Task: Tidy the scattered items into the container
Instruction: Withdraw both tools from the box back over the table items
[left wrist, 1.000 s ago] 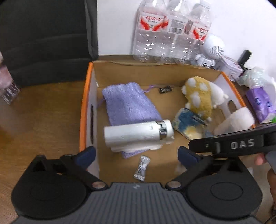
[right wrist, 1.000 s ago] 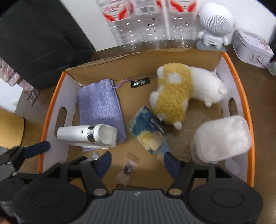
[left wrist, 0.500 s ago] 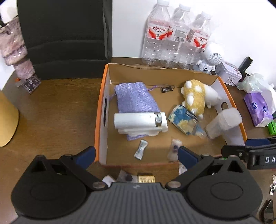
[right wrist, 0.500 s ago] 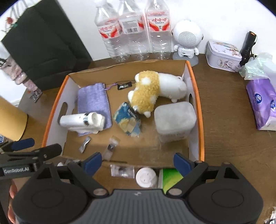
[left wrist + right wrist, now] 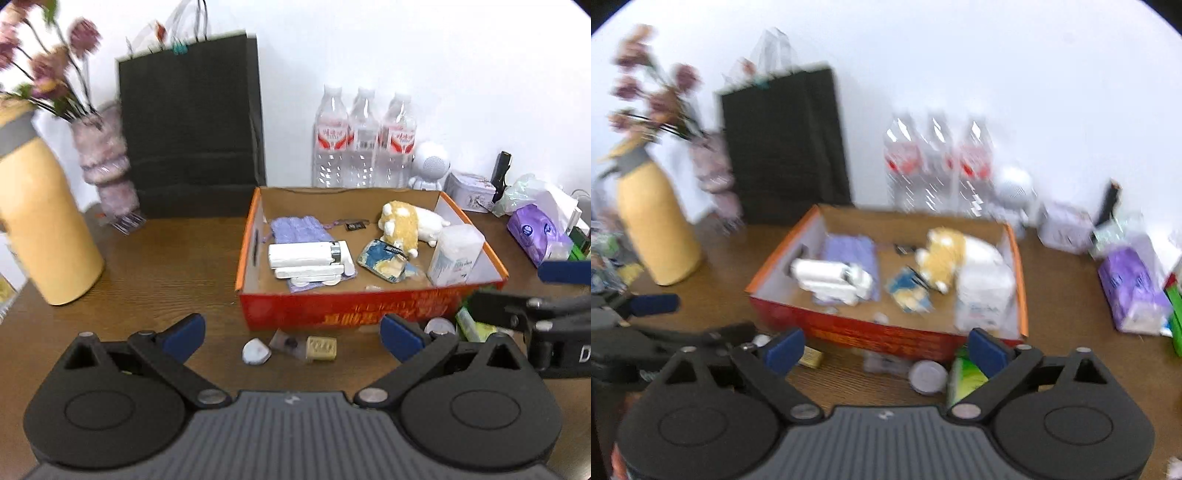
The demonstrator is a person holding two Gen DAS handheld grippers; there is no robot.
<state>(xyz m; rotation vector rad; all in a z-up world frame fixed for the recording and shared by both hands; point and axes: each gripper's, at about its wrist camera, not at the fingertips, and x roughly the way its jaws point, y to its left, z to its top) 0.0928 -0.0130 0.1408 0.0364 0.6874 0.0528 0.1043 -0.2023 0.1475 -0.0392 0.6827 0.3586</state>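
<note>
Both hand-held grippers, left (image 5: 291,330) and right (image 5: 886,345), released, empty, tilted down before the box (image 5: 369,308).

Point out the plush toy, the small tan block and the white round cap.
plush toy (image 5: 400,227), left wrist view, yellow back.
small tan block (image 5: 322,348), left wrist view, front face.
white round cap (image 5: 927,376), right wrist view, top.

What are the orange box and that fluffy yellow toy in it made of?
The box looks like cardboard: plain brown inside, glossy printed red-orange outside. The toy seems to be plush fabric with a curly, woolly yellow and white pile; its stuffing cannot be seen.
</note>
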